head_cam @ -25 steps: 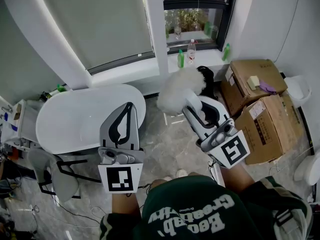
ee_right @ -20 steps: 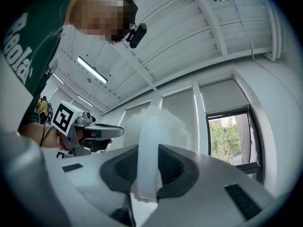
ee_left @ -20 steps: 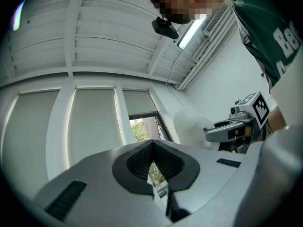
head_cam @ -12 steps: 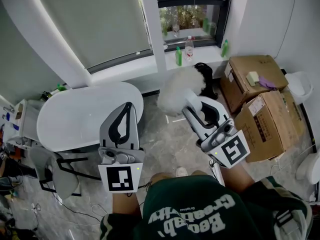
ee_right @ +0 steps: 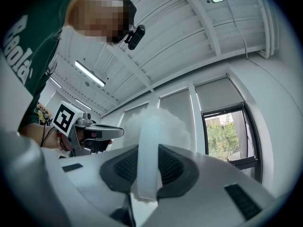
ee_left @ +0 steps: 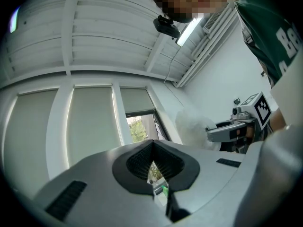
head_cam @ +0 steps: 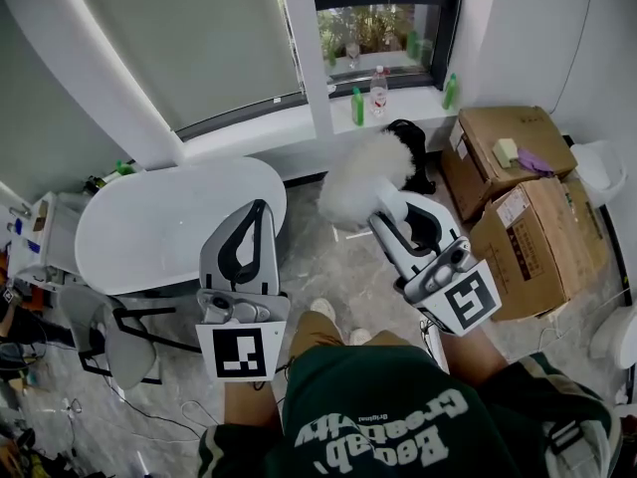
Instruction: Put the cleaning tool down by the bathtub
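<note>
Right of the bathtub [head_cam: 159,229], fluffy duster [head_cam: 362,179] between jaws of right tool [head_cam: 384,203].

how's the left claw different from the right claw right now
The left claw is shut with nothing between its jaws; the right claw is clamped on the fluffy duster by its white handle. In the head view the left claw shows against the bathtub, the right claw against the floor, nearer the cardboard boxes. Both are grey and point towards the window.
</note>
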